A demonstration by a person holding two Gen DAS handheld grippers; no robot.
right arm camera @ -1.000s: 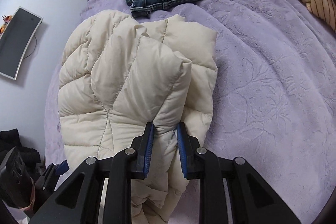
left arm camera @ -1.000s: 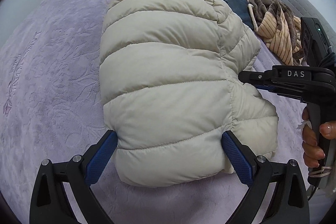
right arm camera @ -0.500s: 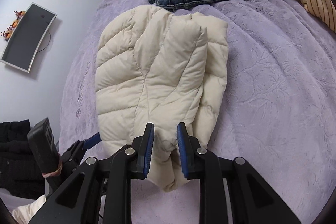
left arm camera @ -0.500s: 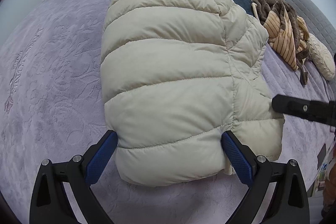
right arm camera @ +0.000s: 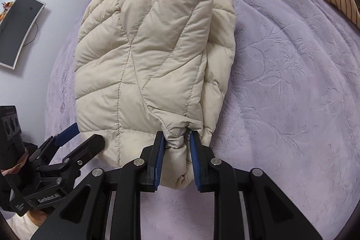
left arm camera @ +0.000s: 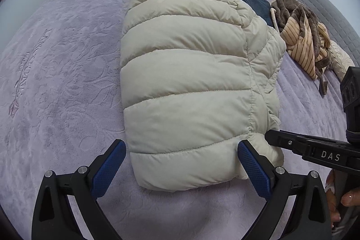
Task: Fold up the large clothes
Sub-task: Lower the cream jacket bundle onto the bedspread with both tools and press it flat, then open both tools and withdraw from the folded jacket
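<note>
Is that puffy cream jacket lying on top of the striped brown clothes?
No, the jacket lies on the purple blanket; the striped clothes sit apart.

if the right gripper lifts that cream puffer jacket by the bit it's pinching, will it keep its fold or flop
The puffer jacket would probably flop open: only a bunched corner sits in the right gripper. Its puffy quilting suggests it is light, and may spring back. The smooth shell looks slippery, so layers may slide apart.

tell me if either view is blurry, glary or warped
Left wrist view: sharp, soft even light, no glare; fisheye bows the purple bedspread around the puffer jacket, with dark corners. Right wrist view: equally sharp, the same bulging, faint soft shadows only.
</note>
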